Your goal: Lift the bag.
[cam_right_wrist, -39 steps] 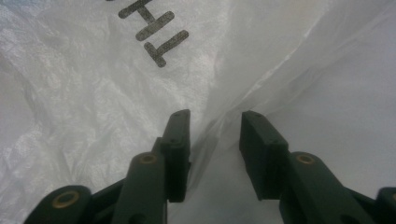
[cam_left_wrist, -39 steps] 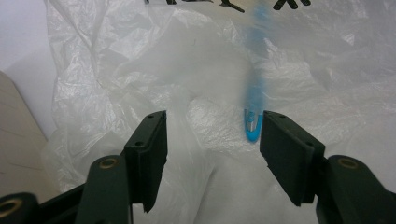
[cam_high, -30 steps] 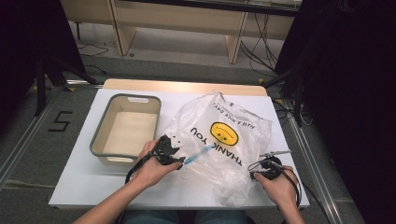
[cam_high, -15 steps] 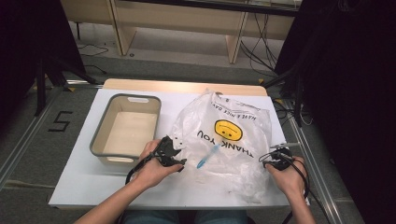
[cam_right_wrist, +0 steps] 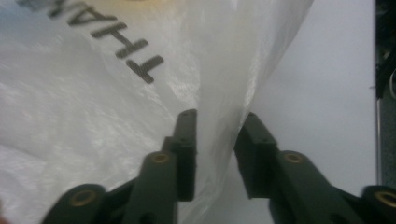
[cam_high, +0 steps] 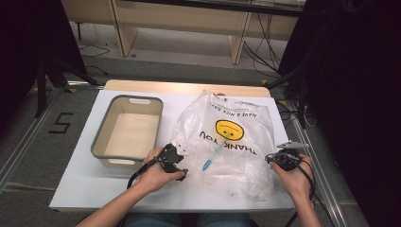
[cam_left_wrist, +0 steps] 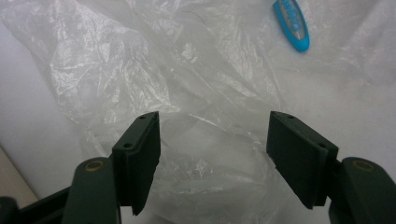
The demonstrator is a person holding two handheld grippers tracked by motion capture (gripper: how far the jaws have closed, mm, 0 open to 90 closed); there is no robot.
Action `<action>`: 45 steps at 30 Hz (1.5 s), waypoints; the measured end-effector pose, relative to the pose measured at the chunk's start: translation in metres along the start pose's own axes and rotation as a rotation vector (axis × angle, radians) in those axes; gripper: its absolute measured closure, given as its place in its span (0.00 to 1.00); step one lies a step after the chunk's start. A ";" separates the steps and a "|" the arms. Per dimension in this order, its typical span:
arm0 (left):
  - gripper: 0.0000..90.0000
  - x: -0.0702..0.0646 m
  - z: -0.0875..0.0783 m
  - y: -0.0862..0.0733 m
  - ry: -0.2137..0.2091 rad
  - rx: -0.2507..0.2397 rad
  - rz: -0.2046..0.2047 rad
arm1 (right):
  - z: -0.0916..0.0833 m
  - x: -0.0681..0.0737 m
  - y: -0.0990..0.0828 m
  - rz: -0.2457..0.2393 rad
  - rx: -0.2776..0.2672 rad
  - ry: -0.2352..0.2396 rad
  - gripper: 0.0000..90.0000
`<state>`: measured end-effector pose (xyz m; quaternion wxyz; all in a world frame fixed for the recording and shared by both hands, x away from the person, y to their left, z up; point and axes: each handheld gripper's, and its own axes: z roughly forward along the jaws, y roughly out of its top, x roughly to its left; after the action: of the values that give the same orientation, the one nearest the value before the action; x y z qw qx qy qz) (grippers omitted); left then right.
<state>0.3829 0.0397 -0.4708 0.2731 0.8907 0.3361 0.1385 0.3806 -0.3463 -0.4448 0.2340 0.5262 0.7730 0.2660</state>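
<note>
A white table (cam_high: 94,189) stands here, with a strip of pale wood showing along its far edge. Toward the left sits a shallow rectangular bin (cam_high: 100,137), grey at the rim and cream inside, with a handle slot in each short wall. Just to its right a thin clear plastic bag (cam_high: 236,156) lies spread and crumpled across the middle and right of the tabletop, printed with a yellow smiley face and the words THANK YOU and HAVE A NICE DAY. Through the film shows a small blue pen-like thing (cam_high: 208,163), lying at a slant on the near part of the bag.
</note>
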 end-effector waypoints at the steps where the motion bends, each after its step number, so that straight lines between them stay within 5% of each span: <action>1: 0.39 -0.001 0.000 0.000 0.003 -0.001 -0.002 | -0.007 0.001 0.000 0.003 -0.025 -0.002 0.66; 4: 0.39 -0.003 0.001 0.000 -0.001 0.003 0.003 | -0.023 0.009 0.000 -0.029 -0.088 0.014 0.57; 9: 0.40 -0.002 0.003 -0.003 -0.021 0.015 -0.025 | -0.036 0.023 -0.005 -0.113 -0.113 0.080 0.50; 19: 0.40 0.001 0.006 -0.004 -0.043 0.028 -0.055 | -0.017 0.040 -0.029 -0.112 0.026 0.313 0.37; 25: 0.40 0.001 0.006 -0.004 -0.049 0.032 -0.073 | -0.012 0.046 -0.038 -0.175 0.096 0.349 0.29; 33: 0.42 0.000 0.005 -0.004 -0.051 0.038 -0.081 | -0.008 0.048 -0.044 -0.254 0.144 0.341 0.26; 39: 0.51 -0.001 0.003 -0.004 -0.058 0.053 -0.081 | -0.008 0.048 -0.044 -0.309 0.149 0.311 0.36; 45: 0.63 -0.002 0.001 -0.003 -0.056 0.074 -0.091 | -0.008 0.044 -0.044 -0.311 0.140 0.301 0.47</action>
<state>0.3801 0.0397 -0.4734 0.2552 0.8875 0.3734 0.0885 0.3300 -0.3194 -0.4711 0.1175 0.3700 0.8875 0.2481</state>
